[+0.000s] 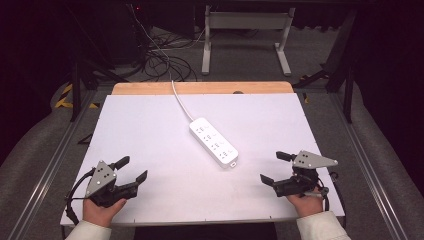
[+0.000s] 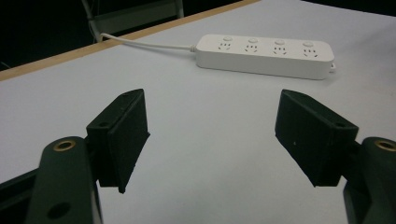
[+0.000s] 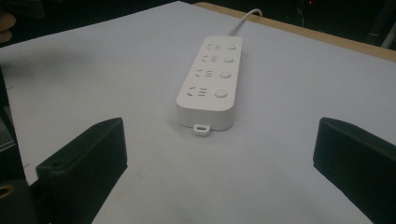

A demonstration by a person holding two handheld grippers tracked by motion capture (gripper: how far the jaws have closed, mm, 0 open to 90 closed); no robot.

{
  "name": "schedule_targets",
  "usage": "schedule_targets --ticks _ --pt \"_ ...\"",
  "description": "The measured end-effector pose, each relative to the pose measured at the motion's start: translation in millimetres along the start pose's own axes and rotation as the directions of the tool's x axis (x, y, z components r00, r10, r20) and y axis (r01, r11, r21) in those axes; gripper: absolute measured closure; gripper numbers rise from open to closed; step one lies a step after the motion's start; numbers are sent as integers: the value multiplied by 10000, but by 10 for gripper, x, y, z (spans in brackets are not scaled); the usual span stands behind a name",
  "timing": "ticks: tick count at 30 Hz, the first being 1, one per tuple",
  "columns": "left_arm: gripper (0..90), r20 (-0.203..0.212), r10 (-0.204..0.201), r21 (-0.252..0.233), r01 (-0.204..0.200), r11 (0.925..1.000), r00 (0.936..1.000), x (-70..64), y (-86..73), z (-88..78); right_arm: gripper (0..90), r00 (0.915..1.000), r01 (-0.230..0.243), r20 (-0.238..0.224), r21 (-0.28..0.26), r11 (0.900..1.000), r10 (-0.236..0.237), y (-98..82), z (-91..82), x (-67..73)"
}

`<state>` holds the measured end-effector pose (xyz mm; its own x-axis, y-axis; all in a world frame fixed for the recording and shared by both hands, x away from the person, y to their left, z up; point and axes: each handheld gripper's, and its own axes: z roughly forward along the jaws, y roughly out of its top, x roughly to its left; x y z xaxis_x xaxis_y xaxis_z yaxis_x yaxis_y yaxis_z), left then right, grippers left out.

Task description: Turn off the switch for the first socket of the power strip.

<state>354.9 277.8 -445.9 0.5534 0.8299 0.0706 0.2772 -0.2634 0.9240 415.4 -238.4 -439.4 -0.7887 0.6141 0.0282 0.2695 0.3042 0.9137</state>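
Note:
A white power strip [image 1: 213, 142] with several sockets and switches lies flat in the middle of the white table top [image 1: 150, 130], its cord [image 1: 181, 102] running off the far edge. My left gripper [image 1: 132, 170] rests near the front left corner, open and empty, held by a hand. Near the front right my right gripper [image 1: 276, 167] stands open, also empty. Seen from the left gripper, the power strip [image 2: 265, 56] lies beyond the open jaws, side on. From the right gripper, the power strip [image 3: 209, 84] lies end-on ahead, its hanging tab toward me.
A wooden strip [image 1: 202, 88] borders the table's far edge. Beyond it on the floor are tangled cables [image 1: 160, 57] and a white metal table frame [image 1: 245, 35]. Dark stands flank the table at both sides.

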Motion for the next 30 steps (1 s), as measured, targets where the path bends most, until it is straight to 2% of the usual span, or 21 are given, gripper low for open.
schedule_targets --ticks 12,14,19,26,30 --pt "267 -201 368 31 -367 9993 9991 -21 4 3 31 10000 8 -12 -85 10000 -8 -2 2 -2" --pt "268 -217 389 33 -389 9992 9990 -22 2 0 35 9999 60 126 -89 9999 -58 1 6 1" --pt "268 -202 316 -10 -316 9995 9993 -22 2 -9 36 9997 141 181 27 9999 -142 14 15 17" --pt "268 -220 129 -51 -131 9999 9997 -16 -2 -8 26 9999 63 133 -138 9999 -62 74 18 18" --pt "269 -269 138 -15 -138 9999 9995 -25 -2 -14 26 9999 80 60 229 9997 -81 161 70 -4"
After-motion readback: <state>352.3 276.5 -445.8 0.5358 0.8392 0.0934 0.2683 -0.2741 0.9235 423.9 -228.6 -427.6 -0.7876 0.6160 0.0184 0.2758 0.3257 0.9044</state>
